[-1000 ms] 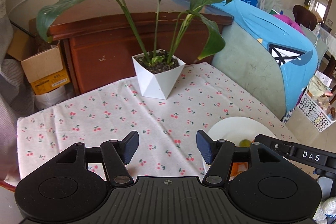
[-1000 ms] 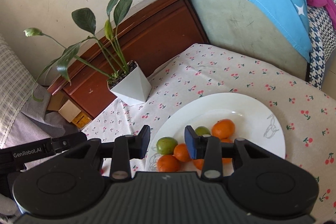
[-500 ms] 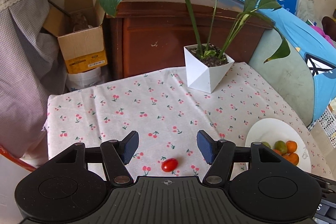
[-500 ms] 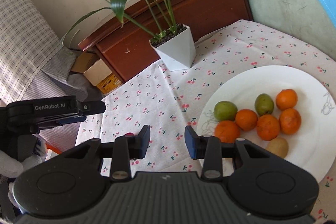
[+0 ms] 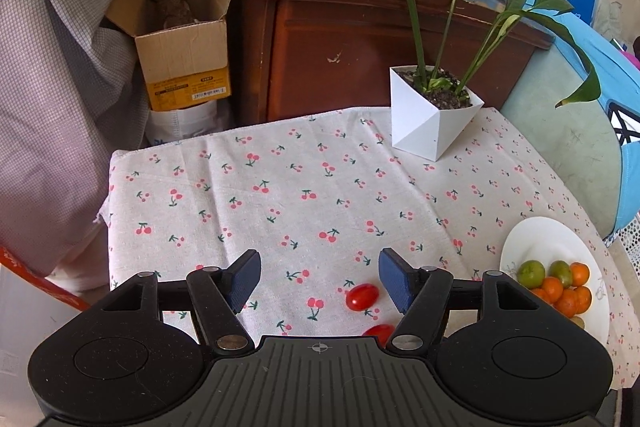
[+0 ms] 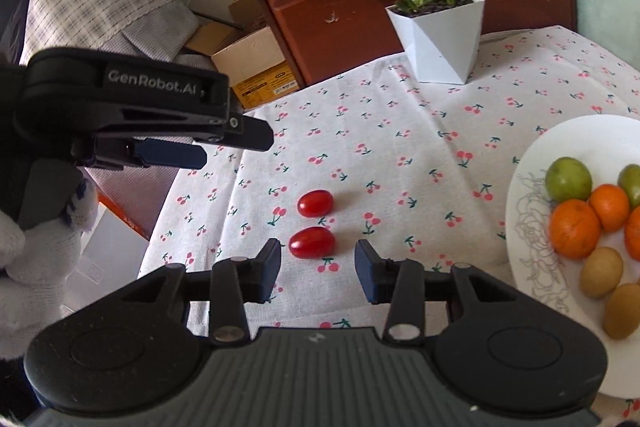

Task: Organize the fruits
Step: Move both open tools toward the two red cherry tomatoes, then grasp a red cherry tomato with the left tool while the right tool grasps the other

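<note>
- While both grippers hang above the worktop, covered by a cherry-print cloth (image 6: 400, 131), two small red oval tomatoes lie loose on it: the nearer tomato (image 6: 311, 242) and the farther tomato (image 6: 315, 203), close together but apart.
- The right gripper (image 6: 317, 269) has its jaws released and empty, the nearer tomato lying just ahead of the gap, toward the left pad.
- The left gripper (image 5: 319, 281) also has its jaws spread and empty; in its view the farther tomato (image 5: 362, 297) lies toward the right pad.
- The round white plate (image 6: 532, 163), to the right, carries orange, green and brown fruits, so it is judged to be the destination.
- Recommended procedure: take one tomato per gripper. Centre the gap on the fruit before lowering.
- Lower until the pads straddle the widest part, clear of the cloth, to avoid pinching fabric.
- Close gently; the smooth skin is likely to slip or split under force.
- Keep the grippers from colliding, since the targets lie close.
</note>
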